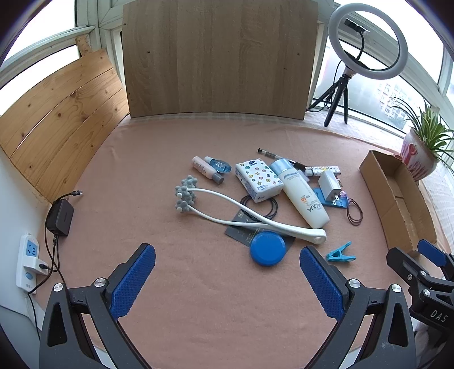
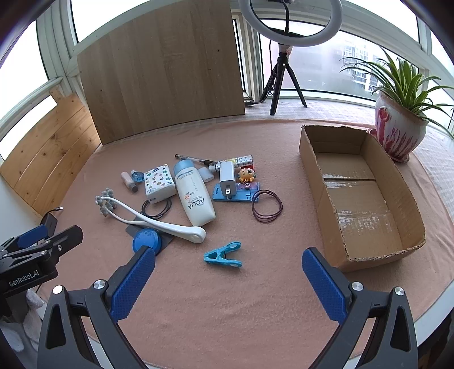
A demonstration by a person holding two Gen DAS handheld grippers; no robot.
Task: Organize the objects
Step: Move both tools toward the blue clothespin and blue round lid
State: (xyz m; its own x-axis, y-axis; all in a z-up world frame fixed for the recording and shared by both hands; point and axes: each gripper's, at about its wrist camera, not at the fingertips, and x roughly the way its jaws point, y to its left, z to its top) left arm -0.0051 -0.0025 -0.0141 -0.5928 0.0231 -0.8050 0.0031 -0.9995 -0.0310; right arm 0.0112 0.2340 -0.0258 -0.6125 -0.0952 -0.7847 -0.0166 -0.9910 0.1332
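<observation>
Lying between right gripper point(image 2: 228, 272)'s spread fingers, blue clip point(image 2: 223, 255); left gripper point(image 1: 227, 272) spread

Both wrist views sit low over the bench point(image 1: 198, 298), facing 12 o'clock. Right view sits nearer the cardboard box point(image 2: 366, 204). Shared: the clutter pile, with the white bottle point(image 1: 302, 195) in both.

A ring light point(image 2: 289, 17) on a tripod, a potted plant point(image 2: 397, 127), wooden boards point(image 1: 218, 59) and a power strip point(image 1: 28, 261) surround the worktop point(image 1: 198, 283).

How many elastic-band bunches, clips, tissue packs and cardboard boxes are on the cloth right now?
Elastic-band bunches: 2, black bunch and brown bunch
Clips: 1
Tissue packs: 1
Cardboard boxes: 1
Total: 5
</observation>
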